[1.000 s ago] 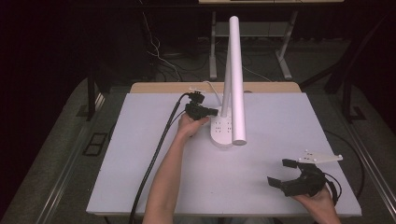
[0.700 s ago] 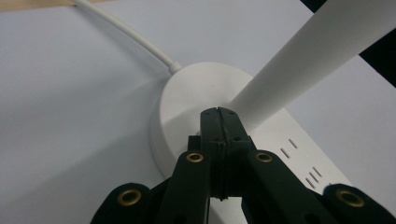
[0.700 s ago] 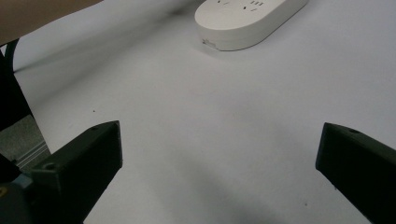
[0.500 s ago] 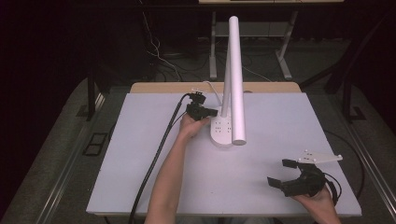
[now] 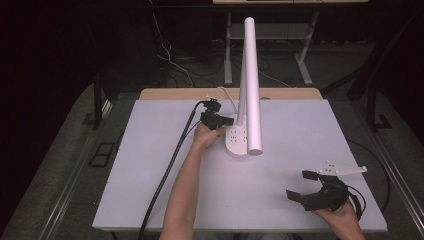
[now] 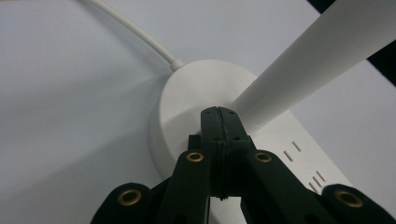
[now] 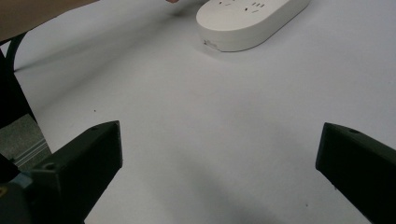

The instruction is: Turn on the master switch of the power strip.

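Note:
A white oval power strip (image 5: 236,143) lies at the back middle of the white table (image 5: 150,190), with a long white tube (image 5: 250,75) rising from it. My left gripper (image 5: 226,120) is shut, jaws pressed together with nothing between them. Its tips rest on the strip's rounded end (image 6: 182,107) at the foot of the tube (image 6: 317,60). A white cable (image 6: 135,30) leaves that end. My right gripper (image 5: 300,185) is held open over the table's near right part. In the right gripper view the jaws (image 7: 219,144) stand wide apart, and the strip (image 7: 247,16) lies farther off.
A black cable (image 5: 170,165) trails from the left gripper along the forearm (image 5: 185,195) to the near edge. Beyond the far edge are a wooden board (image 5: 175,93), table legs and loose cables on a dark floor. White tabletop stretches between the grippers.

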Tool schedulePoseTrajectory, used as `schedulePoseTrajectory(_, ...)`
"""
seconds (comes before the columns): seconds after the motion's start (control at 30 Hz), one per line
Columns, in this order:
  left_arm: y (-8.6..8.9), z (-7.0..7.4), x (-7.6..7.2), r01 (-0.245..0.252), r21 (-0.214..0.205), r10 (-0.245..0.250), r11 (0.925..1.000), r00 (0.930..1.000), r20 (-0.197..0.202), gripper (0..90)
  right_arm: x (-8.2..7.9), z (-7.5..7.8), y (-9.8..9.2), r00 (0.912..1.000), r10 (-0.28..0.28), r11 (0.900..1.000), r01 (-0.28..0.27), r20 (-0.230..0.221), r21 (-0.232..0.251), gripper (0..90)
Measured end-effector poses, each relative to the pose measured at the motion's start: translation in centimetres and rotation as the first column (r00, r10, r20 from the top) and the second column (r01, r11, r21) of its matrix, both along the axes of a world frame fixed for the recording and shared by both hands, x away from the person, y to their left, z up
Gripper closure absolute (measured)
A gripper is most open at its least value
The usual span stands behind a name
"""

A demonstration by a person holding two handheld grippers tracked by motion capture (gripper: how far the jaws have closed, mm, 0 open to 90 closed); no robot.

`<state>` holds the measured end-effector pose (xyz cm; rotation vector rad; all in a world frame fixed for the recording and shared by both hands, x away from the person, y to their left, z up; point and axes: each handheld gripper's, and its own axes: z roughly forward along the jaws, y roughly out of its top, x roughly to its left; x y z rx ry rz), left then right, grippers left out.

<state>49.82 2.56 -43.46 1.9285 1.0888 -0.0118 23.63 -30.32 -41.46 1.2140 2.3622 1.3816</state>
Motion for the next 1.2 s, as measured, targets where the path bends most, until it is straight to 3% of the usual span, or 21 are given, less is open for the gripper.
schedulePoseTrajectory(0.07, -0.1, 0.1, -0.1, 0.006, 0.025, -0.007, 0.9997, 1.0, 0.007, 90.0, 0.0, 0.0, 0.0, 1.0, 0.0, 1.0, 0.0, 0.001, -0.001, 0.0)
schedulePoseTrajectory(0.3, 0.0, -0.1, -0.1, -0.023, -0.009, 0.023, 0.9997, 0.9996, -0.017, 90.0, -0.1, 0.1, 0.1, 1.0, 0.002, 1.0, -0.002, 0.0, 0.001, 0.0)
schedulePoseTrajectory(0.37, 0.0, 0.0, -0.2, -0.007, 0.014, 0.007, 0.9999, 0.9999, 0.007, 90.0, 0.0, 0.0, 0.1, 1.0, 0.002, 1.0, -0.002, 0.002, 0.001, 0.0)
schedulePoseTrajectory(0.53, 0.1, -0.1, -0.5, -0.012, 0.005, 0.012, 0.9999, 0.9991, 0.041, 90.0, 0.0, 0.0, 0.0, 1.0, 0.0, 1.0, 0.0, 0.002, 0.0, 0.0)
schedulePoseTrajectory(0.63, -0.1, 0.1, -0.8, -0.009, 0.053, 0.005, 0.9986, 0.9975, 0.071, 90.0, 0.0, -0.1, 0.0, 1.0, 0.003, 1.0, -0.003, 0.003, -0.002, 0.0)
schedulePoseTrajectory(0.73, -0.3, 0.2, -1.0, -0.021, 0.047, 0.016, 0.9987, 0.9958, 0.091, 90.0, 0.0, -0.1, 0.0, 1.0, 0.003, 1.0, -0.003, 0.002, -0.002, 0.0)
schedulePoseTrajectory(0.93, 0.1, 0.2, -1.1, -0.034, 0.037, 0.03, 0.9987, 0.9954, 0.091, 90.0, 0.1, -0.2, 0.0, 1.0, -0.001, 1.0, 0.001, 0.002, 0.0, 0.0)
schedulePoseTrajectory(1.07, 1.0, 0.5, -1.3, -0.038, 0.046, 0.033, 0.9982, 0.9937, 0.107, 89.9, 0.0, -0.2, -0.1, 1.0, -0.003, 1.0, 0.003, -0.004, 0.002, 0.0)
schedulePoseTrajectory(1.2, 1.7, 1.2, -1.5, -0.047, 0.024, 0.044, 0.9986, 0.9922, 0.117, 89.9, 0.0, -0.2, -0.2, 1.0, -0.007, 1.0, 0.007, -0.004, 0.002, 0.0)
